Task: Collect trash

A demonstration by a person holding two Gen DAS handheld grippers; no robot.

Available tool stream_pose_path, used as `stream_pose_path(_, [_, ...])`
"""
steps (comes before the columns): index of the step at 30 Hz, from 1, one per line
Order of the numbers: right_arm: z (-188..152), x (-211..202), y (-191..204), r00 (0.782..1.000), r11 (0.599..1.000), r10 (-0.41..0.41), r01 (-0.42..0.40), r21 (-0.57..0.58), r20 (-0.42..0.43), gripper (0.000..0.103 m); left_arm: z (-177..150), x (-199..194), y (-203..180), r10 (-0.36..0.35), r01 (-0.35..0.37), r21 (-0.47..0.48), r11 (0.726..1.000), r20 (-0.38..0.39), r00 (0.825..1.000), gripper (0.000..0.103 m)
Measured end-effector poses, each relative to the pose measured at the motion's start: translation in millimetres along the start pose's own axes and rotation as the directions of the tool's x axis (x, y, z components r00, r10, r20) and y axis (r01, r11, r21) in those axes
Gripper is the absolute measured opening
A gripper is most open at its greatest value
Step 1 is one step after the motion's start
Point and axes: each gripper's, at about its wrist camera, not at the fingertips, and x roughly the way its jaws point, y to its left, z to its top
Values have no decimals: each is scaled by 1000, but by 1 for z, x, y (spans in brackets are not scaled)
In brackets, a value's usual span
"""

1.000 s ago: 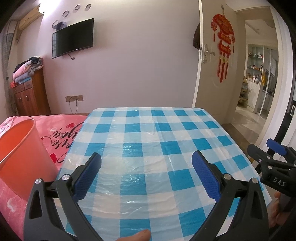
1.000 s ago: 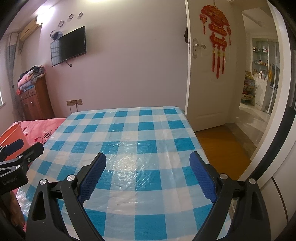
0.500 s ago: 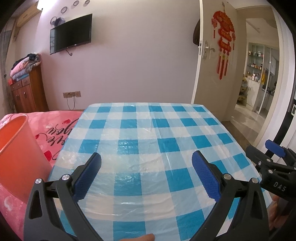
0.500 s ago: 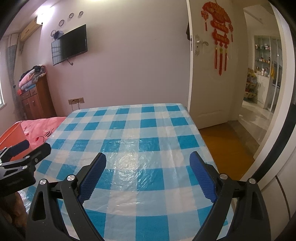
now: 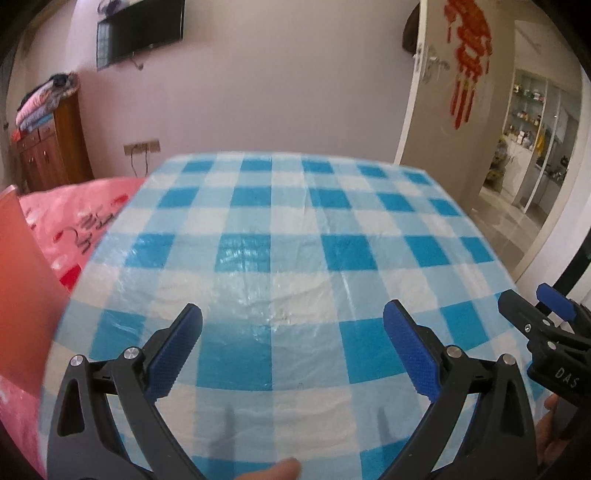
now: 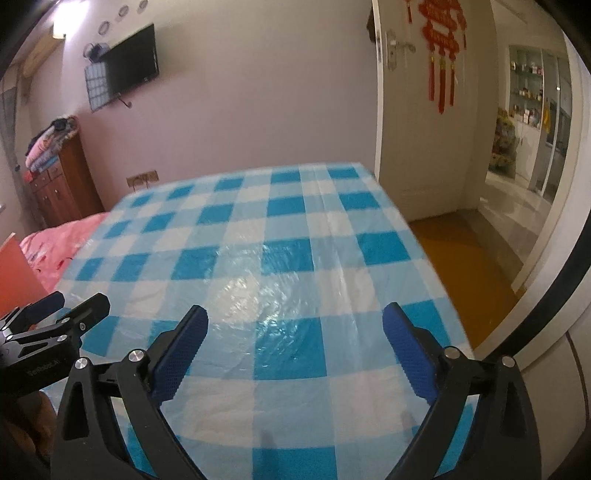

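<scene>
A table under a blue-and-white checked plastic cloth (image 5: 280, 229) (image 6: 258, 236) fills both views, and I see no loose trash on it. My left gripper (image 5: 291, 317) hovers open over the near edge, nothing between its blue pads. My right gripper (image 6: 295, 317) is open too, over the table's near right part. An orange bin (image 5: 22, 266) (image 6: 13, 273) stands at the table's left side. The right gripper's tips (image 5: 543, 314) show at the right of the left wrist view. The left gripper's tips (image 6: 70, 310) show at the left of the right wrist view.
A pink bedspread (image 5: 81, 225) lies left of the table, behind the bin. A wooden cabinet (image 5: 51, 147) with folded cloth stands against the far wall under a wall television (image 5: 144, 33). An open door (image 6: 421, 122) and a lit hallway are on the right. A fingertip (image 5: 280, 469) shows at the bottom edge.
Both cameras have tilted down and moved closer to the table. The orange bin has slid toward the left edge of view. Both grippers stayed open.
</scene>
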Motion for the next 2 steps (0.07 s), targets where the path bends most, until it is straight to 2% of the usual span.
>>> stream_pose_path(2, [-1, 15, -1, 999, 1000, -8, 8, -1, -38, 94, -1, 14, 0, 3, -4, -12, 1000, -29, 1000, 99])
